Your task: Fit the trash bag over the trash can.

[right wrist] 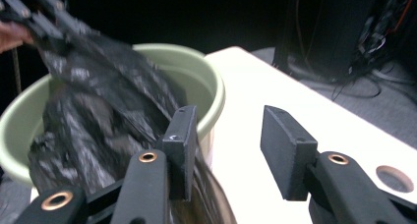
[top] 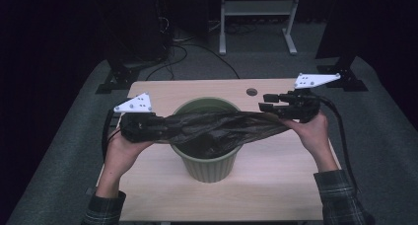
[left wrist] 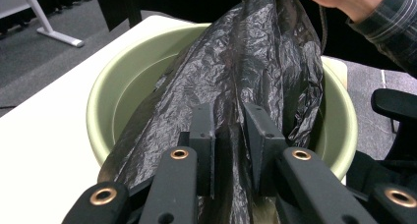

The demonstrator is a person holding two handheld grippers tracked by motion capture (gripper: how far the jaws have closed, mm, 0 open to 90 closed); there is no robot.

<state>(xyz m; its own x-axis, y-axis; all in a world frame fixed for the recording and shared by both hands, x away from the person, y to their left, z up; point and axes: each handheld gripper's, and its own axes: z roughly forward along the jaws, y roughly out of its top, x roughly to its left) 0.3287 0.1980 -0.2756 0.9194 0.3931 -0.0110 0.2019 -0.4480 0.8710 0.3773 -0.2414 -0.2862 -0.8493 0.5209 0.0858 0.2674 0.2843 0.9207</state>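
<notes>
While the black plastic bag (top: 217,128) is hanging stretched across the green bin (top: 209,163) on the wooden table (top: 276,180), its middle is sagging into the bin's mouth. The left gripper (left wrist: 230,135) is pinching one end of the bag between nearly closed jaws. The right gripper (right wrist: 231,145) is standing with jaws wide apart, the bag's other end lying against its left jaw.

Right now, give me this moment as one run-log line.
left tongs: shut on black bag | right tongs: open, bag draped on one jaw | bag: stretched over green bin | bin: upright on table
</notes>
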